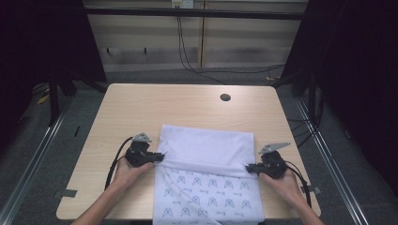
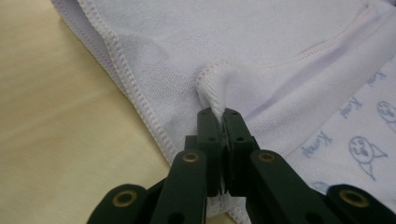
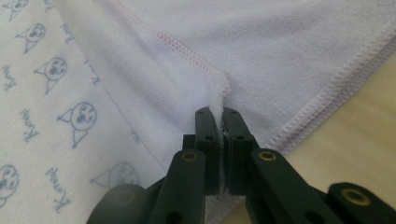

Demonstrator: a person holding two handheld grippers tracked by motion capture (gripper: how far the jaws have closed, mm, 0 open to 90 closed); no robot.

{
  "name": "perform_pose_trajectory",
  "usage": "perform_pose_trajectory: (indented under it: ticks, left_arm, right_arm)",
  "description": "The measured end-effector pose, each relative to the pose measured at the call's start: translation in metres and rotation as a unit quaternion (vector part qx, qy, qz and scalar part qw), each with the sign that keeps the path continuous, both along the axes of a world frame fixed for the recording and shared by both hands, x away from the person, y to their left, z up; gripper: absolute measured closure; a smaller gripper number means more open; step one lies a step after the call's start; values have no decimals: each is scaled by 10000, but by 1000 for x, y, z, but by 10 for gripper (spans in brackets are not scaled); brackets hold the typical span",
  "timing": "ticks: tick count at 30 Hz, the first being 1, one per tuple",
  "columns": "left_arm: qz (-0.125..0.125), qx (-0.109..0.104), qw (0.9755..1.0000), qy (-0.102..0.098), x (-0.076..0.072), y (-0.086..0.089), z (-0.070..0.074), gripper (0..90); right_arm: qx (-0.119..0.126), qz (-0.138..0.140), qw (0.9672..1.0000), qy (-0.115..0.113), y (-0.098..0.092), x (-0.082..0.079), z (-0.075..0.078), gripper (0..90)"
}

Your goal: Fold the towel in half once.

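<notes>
On the near half of the table (image 1: 141, 101), w/ both hands low, I've got the towel (image 1: 206, 145) pinched at two corners. Left gripper (image 1: 158, 158) is clamped on the hemmed corner at the towel's left edge; in the left gripper view the jaws sit tight together w/ a nub of white stitched hem (image 2: 212, 95) squeezed up between them. Right gripper (image 1: 248, 168) does the same on the opposite edge, jaws closed on the pink-stitched corner (image 3: 219, 93) in the right gripper view. Neither has any gap left, so both are gripping cloth, not just resting on it.

Towel lies flat, centred btwn my hands, plain side up on the far part, printed side w/ small cat faces (image 1: 206, 192) showing on the part nearest me, running to the table's near edge. A raised fold line (image 1: 202, 165) runs straight across from one gripper to the other.

Why held this way, as I read it: grabbing matching corners on both sides keeps the edge taut and level, so the layer carries over as one straight fold instead of bunching. Pinching right at the hem gives the firmest bite, thickest bit of fabric. Grippers point inward toward each other so the cloth stays stretched. Fold looks abt half done; corners probably need laying down square next.
</notes>
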State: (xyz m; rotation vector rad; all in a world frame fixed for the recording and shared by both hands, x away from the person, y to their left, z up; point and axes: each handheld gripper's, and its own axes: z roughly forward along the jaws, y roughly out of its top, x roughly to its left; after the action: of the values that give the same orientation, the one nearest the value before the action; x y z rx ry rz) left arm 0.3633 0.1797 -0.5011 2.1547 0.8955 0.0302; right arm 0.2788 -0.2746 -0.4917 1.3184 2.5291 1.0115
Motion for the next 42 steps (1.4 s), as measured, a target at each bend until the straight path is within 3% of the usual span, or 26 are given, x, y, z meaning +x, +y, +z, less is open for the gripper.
perform_pose_trajectory:
  ticks: [5,8,10,12,16,21,28,31,32,34,37,40,42]
  left_arm:
    - [252,-52,9997,-15,27,2,-2,876]
    - [355,-88,9993,-72,41,3,-4,876]
    - [491,-236,9985,-59,50,5,-6,876]
    - [520,-196,9984,-68,59,5,-6,876]
    - [472,-89,9985,-253,70,2,-6,876]
    - [592,-309,9975,-231,80,5,-10,876]
    - [803,-19,9961,-367,96,-3,-7,875]
    - [889,11,9953,-384,106,-5,-7,874]
    - [889,11,9953,-384,106,-5,-7,874]
    - [899,220,9943,-530,107,-10,-5,873]
    - [872,230,9945,-523,106,-10,-3,872]
    - [772,-69,9947,-681,99,-4,5,872]
    - [714,-443,9940,-696,96,6,19,871]
  right_arm:
    - [-43,-255,9996,-122,2,44,-2,870]
    - [-64,-357,9992,-191,3,61,-3,871]
    - [-94,-408,9988,-259,4,73,-4,871]
    - [-66,-484,9983,-318,5,86,-6,871]
    - [-36,-547,9979,-357,4,98,-7,871]
    - [113,-745,9963,-407,2,110,-10,869]
    - [82,-829,9957,-394,3,131,-10,869]
    - [121,-1047,9936,-397,4,143,-11,870]
    - [107,-1110,9928,-432,5,146,-11,870]
    - [83,-1153,9924,-425,7,151,-11,870]
    - [78,-1059,9932,-467,7,152,-10,871]
    - [224,-972,9934,-569,3,148,-2,871]
    - [470,-908,9919,-753,-2,146,10,870]
